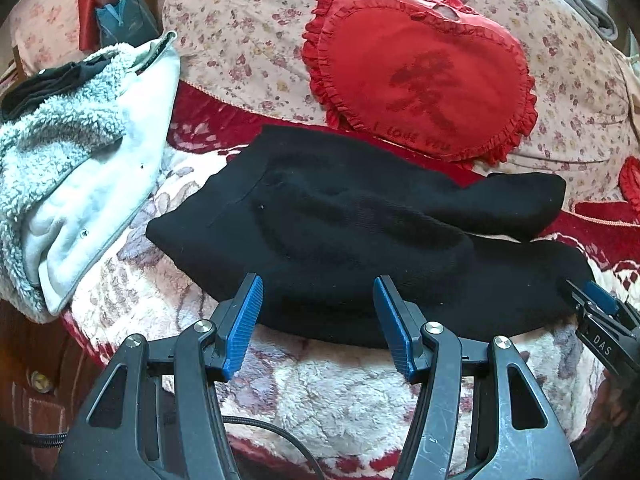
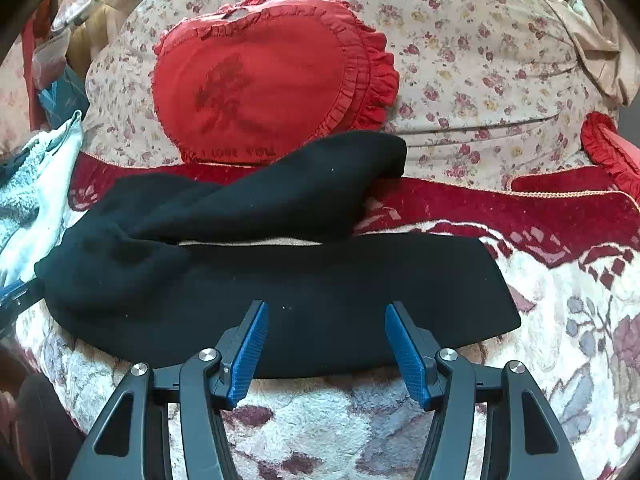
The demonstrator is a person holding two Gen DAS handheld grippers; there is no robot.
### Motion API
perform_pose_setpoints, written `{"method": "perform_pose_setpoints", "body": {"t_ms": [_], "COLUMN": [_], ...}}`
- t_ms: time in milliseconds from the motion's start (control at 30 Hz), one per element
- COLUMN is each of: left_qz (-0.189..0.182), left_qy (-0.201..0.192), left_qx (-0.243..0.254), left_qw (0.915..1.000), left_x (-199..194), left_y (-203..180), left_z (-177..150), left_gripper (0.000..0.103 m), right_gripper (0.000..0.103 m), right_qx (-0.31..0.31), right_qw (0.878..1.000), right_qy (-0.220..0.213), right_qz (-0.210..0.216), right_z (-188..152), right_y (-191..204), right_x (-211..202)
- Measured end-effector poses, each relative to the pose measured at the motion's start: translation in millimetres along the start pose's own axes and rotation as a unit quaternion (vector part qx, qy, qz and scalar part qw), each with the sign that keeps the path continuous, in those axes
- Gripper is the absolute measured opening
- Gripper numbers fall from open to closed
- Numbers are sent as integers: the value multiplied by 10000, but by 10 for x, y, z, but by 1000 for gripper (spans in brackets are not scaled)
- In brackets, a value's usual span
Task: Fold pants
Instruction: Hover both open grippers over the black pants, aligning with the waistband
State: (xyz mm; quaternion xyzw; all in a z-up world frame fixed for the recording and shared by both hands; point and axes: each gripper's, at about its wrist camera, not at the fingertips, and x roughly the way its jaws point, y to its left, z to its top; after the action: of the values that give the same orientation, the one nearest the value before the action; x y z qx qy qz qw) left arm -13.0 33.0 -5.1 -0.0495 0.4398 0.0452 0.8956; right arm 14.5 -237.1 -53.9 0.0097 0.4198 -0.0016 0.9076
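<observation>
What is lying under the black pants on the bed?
The black knit pants lie on a fluffy cream blanket with red flower pattern. A cream strip of it shows between the two legs. The blanket directly beneath the pants is covered, so anything else there cannot be seen.

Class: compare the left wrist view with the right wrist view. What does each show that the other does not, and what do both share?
Only the left wrist view shows the open left gripper and a black garment on the fleece. Only the right wrist view shows the open right gripper and the pants' flat leg end. Both show the pants, heart pillow and blanket.
</observation>
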Motion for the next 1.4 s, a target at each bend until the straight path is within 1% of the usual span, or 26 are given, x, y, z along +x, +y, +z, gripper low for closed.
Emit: {"method": "perform_pose_setpoints", "body": {"t_ms": [467, 1000, 1400], "left_qz": [181, 205, 187], "left_qy": [120, 189, 385], "left_qx": [-245, -303, -567], "left_qw": [9995, 9992, 9975], "left_x": [122, 184, 262], "left_y": [269, 322, 504], "left_z": [20, 23, -2], "left_gripper": [58, 58, 58], "right_gripper": [59, 59, 59], "right_qx": [18, 32, 138], "right_qw": [9999, 9998, 9994], "right_qy": [160, 200, 323], "right_qz": [-8, -25, -22], "right_z": [-59, -48, -130], "right_y": [-20, -42, -175], "right_x": [90, 120, 149]}}
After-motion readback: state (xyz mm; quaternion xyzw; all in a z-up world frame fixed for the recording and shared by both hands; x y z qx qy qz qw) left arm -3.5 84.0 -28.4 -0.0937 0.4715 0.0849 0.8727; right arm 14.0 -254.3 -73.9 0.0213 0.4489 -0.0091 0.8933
